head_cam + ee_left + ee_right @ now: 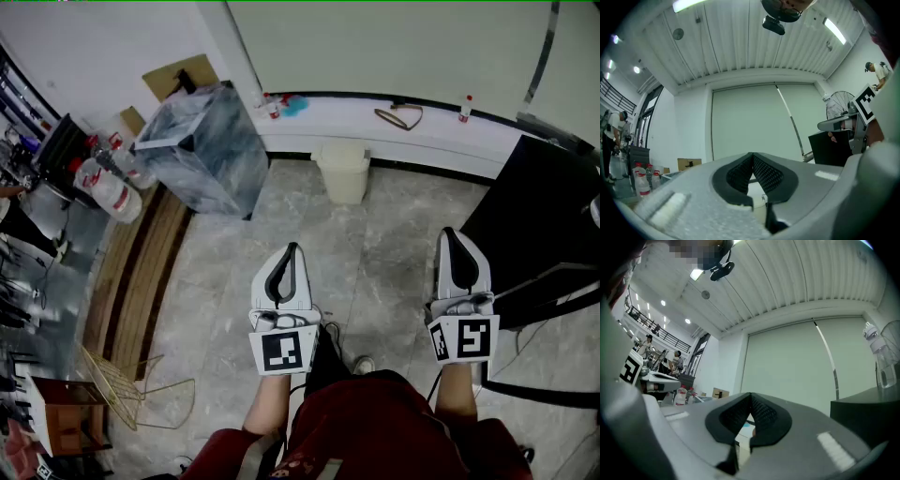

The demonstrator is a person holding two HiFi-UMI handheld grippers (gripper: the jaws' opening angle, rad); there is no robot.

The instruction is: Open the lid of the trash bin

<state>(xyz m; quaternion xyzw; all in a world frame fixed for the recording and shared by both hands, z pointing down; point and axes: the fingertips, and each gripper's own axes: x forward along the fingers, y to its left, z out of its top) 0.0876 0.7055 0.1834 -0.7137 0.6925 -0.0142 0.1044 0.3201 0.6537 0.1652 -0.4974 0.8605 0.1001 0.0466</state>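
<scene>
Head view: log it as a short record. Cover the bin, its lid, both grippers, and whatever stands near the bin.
bin: white, on the floor, against the ledge
lid: down
left gripper: jaws together, empty, apart from the bin
right gripper: jaws together, empty, apart from the bin
near the bin: grey marbled box to its left in the picture; bottles further left
task state: lid not yet opened

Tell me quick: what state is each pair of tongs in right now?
Left tongs: closed, tips together, holding nothing.
Right tongs: closed, tips together, holding nothing.
</scene>
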